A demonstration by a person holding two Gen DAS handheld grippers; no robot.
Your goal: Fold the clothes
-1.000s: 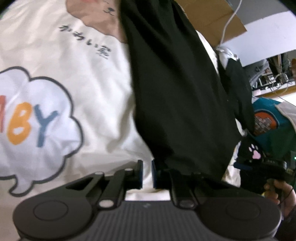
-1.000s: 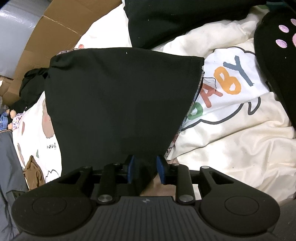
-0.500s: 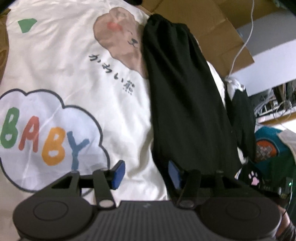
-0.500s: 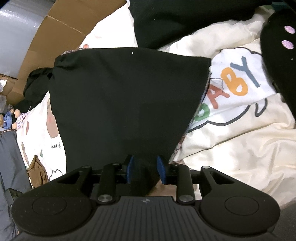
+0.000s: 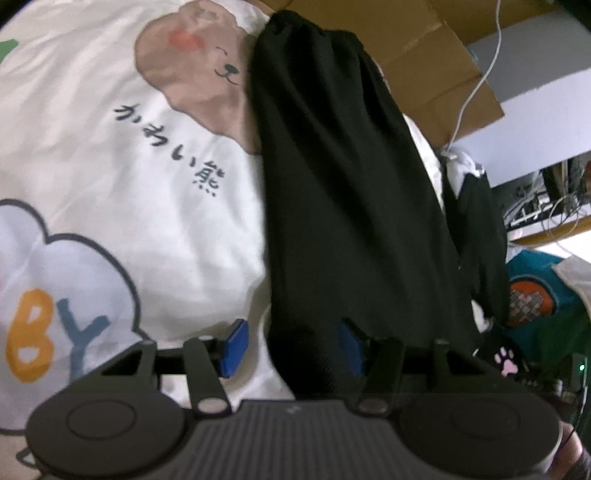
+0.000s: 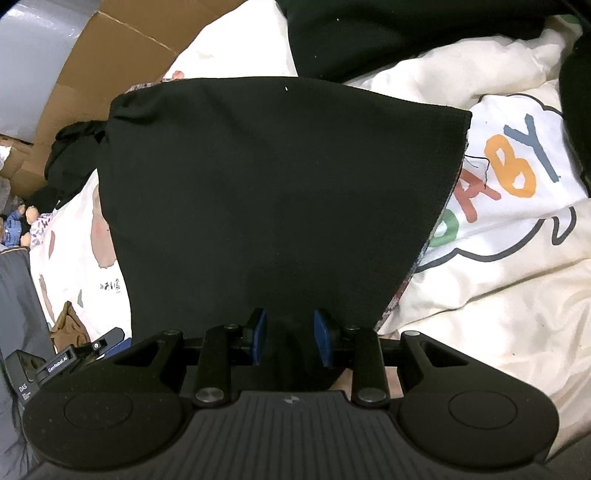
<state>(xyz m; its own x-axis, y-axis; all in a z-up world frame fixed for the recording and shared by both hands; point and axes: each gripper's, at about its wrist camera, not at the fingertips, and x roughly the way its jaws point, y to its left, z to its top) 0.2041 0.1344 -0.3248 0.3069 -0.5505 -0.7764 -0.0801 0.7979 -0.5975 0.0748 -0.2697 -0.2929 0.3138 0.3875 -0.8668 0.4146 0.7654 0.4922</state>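
A black garment [image 5: 351,203] lies stretched out over a white printed sheet [image 5: 147,166]. My left gripper [image 5: 291,347] stands open at the garment's near end. The cloth's edge hangs between the jaws and drapes over the right blue pad, while the left pad [image 5: 234,347] is clear of it. In the right wrist view the same black garment [image 6: 277,184] fans out flat ahead. My right gripper [image 6: 290,341] is shut on a bunched corner of it, with cloth filling the gap between the blue pads.
The white sheet [image 6: 498,277] carries a "BABY" cloud and a bear print. Cardboard [image 5: 424,74] and a white cable [image 5: 476,85] lie beyond the garment. Another black garment [image 6: 369,33] sits at the far edge. A black paw-print cloth [image 5: 506,360] and teal fabric [image 5: 535,295] lie to the right.
My left gripper has opened and released the black garment's edge, and the garment now lies lower on the sheet. The right gripper keeps its hold and has barely shifted.
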